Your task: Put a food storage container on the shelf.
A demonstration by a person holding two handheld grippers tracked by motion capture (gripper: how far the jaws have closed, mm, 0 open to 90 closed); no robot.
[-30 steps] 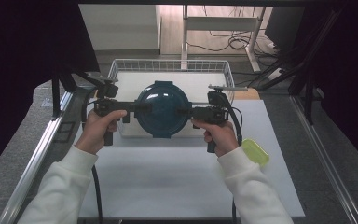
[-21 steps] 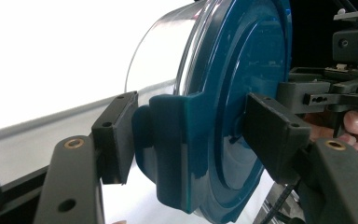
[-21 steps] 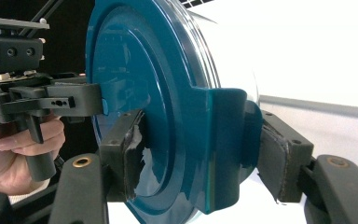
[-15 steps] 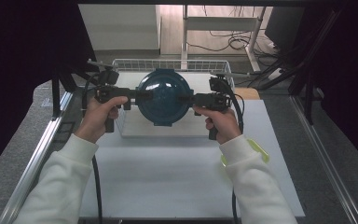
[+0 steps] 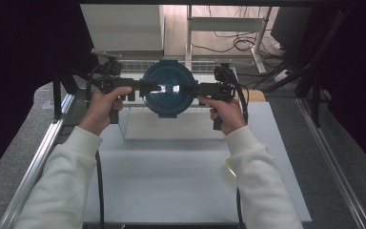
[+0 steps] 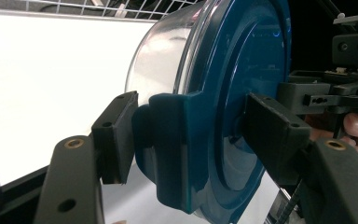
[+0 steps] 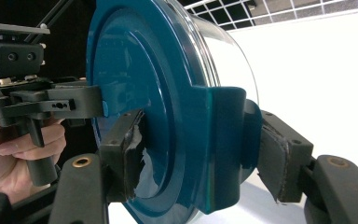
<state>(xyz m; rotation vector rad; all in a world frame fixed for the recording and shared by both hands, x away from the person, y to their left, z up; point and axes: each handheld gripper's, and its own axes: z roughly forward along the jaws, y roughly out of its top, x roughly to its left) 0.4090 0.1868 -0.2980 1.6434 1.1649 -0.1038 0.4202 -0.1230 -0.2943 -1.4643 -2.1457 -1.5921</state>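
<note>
A round container [image 5: 167,88] with a dark blue lid and a clear glass bowl hangs in the air on its side, lid towards me, above the wire basket [image 5: 205,66]. My left gripper [image 5: 145,87] is shut on the lid's left latch tab, my right gripper [image 5: 190,88] on the opposite tab. In the left gripper view the jaws of the left gripper [image 6: 196,135] clamp the blue tab, with the lid [image 6: 242,93] to the right and the glass bowl [image 6: 163,51] to the left. In the right gripper view the right gripper [image 7: 203,154] pinches its tab on the lid [image 7: 135,84].
The wire basket stands at the far end of the white table mat [image 5: 171,176]. A sliver of a yellow-green object [image 5: 228,166] shows under the right sleeve. Metal rails [image 5: 38,157] run along both table sides. Cables lie on the floor [image 5: 238,45] beyond.
Both grippers have carried the container up and away from me, from the basket's near edge to over the basket. The grips have not changed.
</note>
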